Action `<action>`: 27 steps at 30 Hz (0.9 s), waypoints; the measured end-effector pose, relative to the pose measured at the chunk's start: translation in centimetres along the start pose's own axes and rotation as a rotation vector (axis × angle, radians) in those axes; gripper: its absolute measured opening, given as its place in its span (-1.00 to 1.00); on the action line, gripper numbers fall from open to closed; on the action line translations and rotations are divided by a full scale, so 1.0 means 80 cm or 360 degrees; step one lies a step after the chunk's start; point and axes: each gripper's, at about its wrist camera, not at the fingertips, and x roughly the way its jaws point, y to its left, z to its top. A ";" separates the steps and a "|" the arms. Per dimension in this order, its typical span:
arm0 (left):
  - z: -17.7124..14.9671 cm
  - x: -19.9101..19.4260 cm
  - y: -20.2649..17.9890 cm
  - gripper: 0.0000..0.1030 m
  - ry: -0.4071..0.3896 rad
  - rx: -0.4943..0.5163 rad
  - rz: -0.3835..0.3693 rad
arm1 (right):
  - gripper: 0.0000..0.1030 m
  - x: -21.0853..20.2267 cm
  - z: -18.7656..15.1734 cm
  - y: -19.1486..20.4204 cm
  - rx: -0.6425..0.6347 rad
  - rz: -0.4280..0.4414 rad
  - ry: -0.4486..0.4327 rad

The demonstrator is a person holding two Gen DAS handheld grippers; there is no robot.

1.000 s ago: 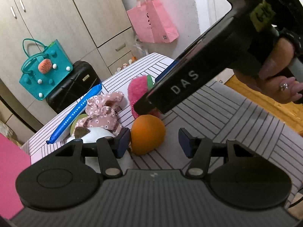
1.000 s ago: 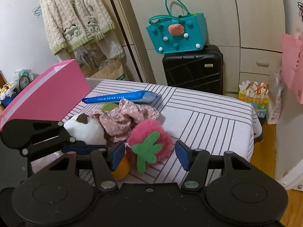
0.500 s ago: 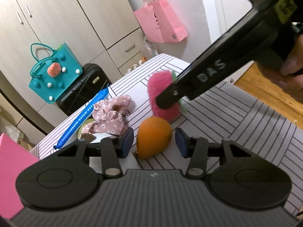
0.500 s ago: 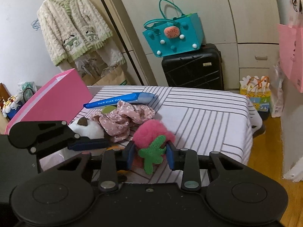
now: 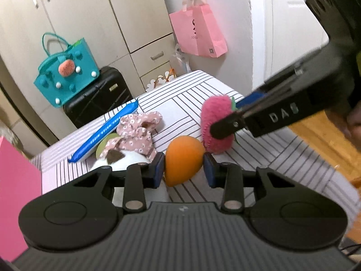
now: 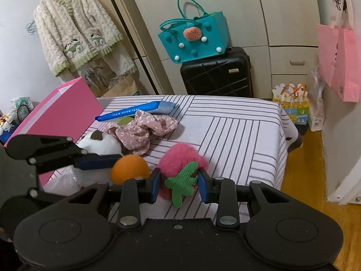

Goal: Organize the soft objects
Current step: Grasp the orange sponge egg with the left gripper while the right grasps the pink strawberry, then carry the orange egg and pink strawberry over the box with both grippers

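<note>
Right wrist view: the right hand-held gripper [image 6: 180, 185] clamped the fluffy pink strawberry plush [image 6: 182, 158]. The left hand-held gripper [image 5: 183, 169] closed around the orange plush ball [image 5: 183, 157]. Nothing sorted yet; floral cloth [image 6: 144, 128] waited on the desk [image 6: 237, 131].

Bare striped tablecloth [image 6: 237, 135] is lying open to the right, while the crumpled pink floral cloth [image 6: 144, 131], white plush toy [image 6: 101, 145] and upright pink box [image 6: 61, 113] are crowding the left.
</note>
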 end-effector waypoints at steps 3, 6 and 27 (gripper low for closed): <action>-0.005 -0.013 0.010 -0.31 0.0004 -0.0081 -0.0058 | -0.24 -0.008 -0.005 0.008 0.0008 -0.0026 0.0011; -0.012 -0.027 0.017 -0.31 0.0008 -0.0147 -0.0105 | -0.24 -0.017 -0.013 0.019 0.0017 -0.0046 0.0017; -0.070 -0.137 0.071 -0.31 0.0129 -0.0366 -0.0367 | -0.24 -0.101 -0.026 0.127 -0.0053 0.0038 0.0185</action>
